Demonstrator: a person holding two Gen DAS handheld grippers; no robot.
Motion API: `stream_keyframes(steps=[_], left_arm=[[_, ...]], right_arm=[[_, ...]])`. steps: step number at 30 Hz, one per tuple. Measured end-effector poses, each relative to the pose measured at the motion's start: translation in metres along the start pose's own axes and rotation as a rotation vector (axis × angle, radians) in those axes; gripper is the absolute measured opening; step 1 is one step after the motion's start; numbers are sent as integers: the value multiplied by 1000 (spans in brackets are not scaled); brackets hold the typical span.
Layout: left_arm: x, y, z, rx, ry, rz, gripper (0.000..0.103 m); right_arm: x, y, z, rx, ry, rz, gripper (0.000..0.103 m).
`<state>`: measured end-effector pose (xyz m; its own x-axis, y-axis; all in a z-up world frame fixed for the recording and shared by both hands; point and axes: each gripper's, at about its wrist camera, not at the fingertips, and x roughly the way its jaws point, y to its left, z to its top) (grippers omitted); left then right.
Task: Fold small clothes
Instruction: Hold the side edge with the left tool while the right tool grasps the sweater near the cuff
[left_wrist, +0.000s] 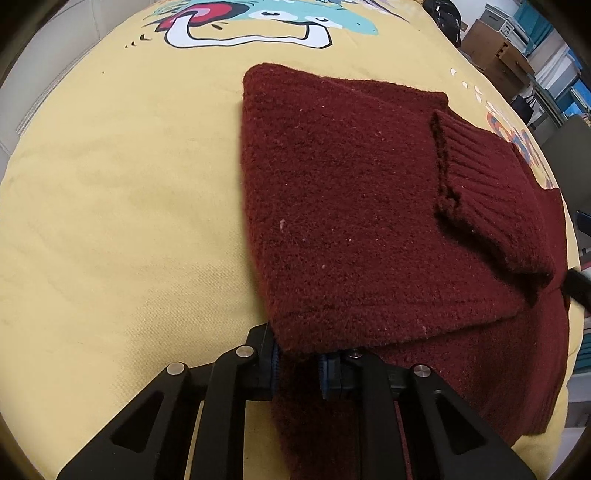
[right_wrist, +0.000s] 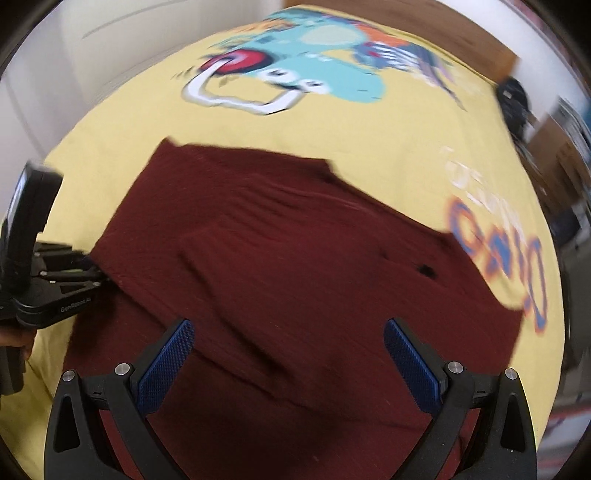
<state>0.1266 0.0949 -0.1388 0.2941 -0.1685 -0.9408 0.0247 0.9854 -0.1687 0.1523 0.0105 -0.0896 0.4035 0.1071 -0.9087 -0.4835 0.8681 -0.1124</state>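
A yellow bedspread (left_wrist: 110, 192) printed with a teal cartoon creature (right_wrist: 325, 70) fills the view; right of it stand cardboard boxes (left_wrist: 495, 55) and teal-and-white storage bins (left_wrist: 532, 18).

sweater (left_wrist: 343, 206) folded on bedspread (left_wrist: 122, 192), sleeve cuff (left_wrist: 491, 195) lying on top toward its right side, left gripper (left_wrist: 297, 363) at sweater's near-left edge, right gripper (right_wrist: 288, 354) over its near part, storage boxes (left_wrist: 517, 48) beyond bedspread, far right
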Motion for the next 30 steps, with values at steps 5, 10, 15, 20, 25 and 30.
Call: stream_keyframes(steps=[5, 10, 15, 20, 25, 30], left_arm=[[-1, -2, 5, 9, 8, 6, 14], [-4, 0, -1, 2, 10, -6, 14], [-6, 7, -1, 0, 16, -16, 14], [-6, 8, 2, 4, 12, -17, 14], [-9, 10, -1, 17, 7, -7, 14], [-11, -5, -2, 64, -10, 32, 13]], right_arm=[[32, 24, 18, -70, 51, 4, 102], [61, 35, 27, -96, 95, -13, 99], [64, 22, 28, -61, 76, -15, 53], [41, -11, 24, 17, 33, 22, 18], [4, -58, 9, 143, -51, 54, 18], [-21, -102, -20, 230, -85, 9, 17]])
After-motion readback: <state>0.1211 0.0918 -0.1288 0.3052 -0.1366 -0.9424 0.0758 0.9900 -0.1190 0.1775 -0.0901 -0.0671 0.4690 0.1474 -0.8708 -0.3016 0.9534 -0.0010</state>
